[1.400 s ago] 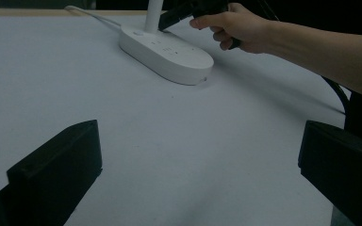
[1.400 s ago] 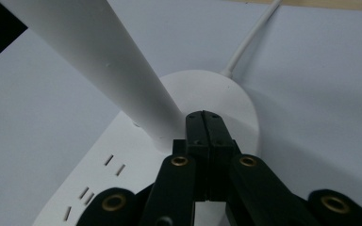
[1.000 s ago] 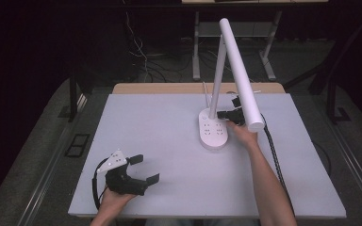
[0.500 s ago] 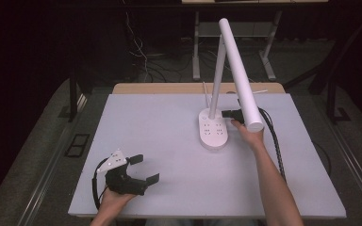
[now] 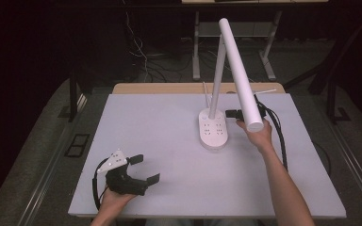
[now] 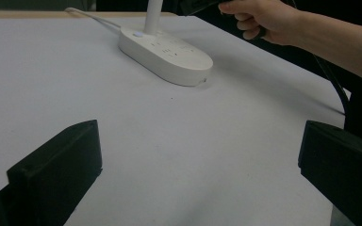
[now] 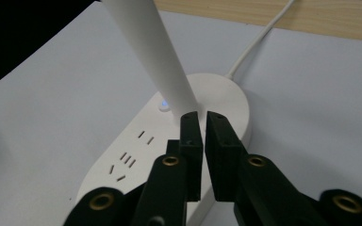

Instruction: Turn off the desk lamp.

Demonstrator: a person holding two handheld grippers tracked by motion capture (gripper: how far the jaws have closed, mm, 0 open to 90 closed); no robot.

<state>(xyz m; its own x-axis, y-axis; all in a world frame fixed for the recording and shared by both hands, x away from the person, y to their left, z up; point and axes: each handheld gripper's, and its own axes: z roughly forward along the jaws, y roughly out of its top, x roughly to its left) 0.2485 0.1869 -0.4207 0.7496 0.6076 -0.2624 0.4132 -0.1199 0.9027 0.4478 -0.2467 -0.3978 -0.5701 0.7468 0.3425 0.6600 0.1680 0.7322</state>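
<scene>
A white bench point(image 5: 169, 141) fills a dark room. At seven o'clock the left tool point(image 5: 143, 169) rests, jaws wide and empty. At one o'clock the right tool point(image 7: 203, 141), jaws nearly closed and empty, hovers over the lamp base point(image 7: 136, 155); likely next: pressing its lit button point(image 7: 163, 104).

In front of you is a white table point(image 5: 169, 141). On its far right part stands a white lamp base with sockets point(image 5: 212, 133), its white cable point(image 7: 259, 40) running to the far edge.

lamp base point(image 7: 136, 155): smooth white plastic | table point(image 5: 146, 122): matt white top | rear strip point(image 5: 160, 88): wood
</scene>
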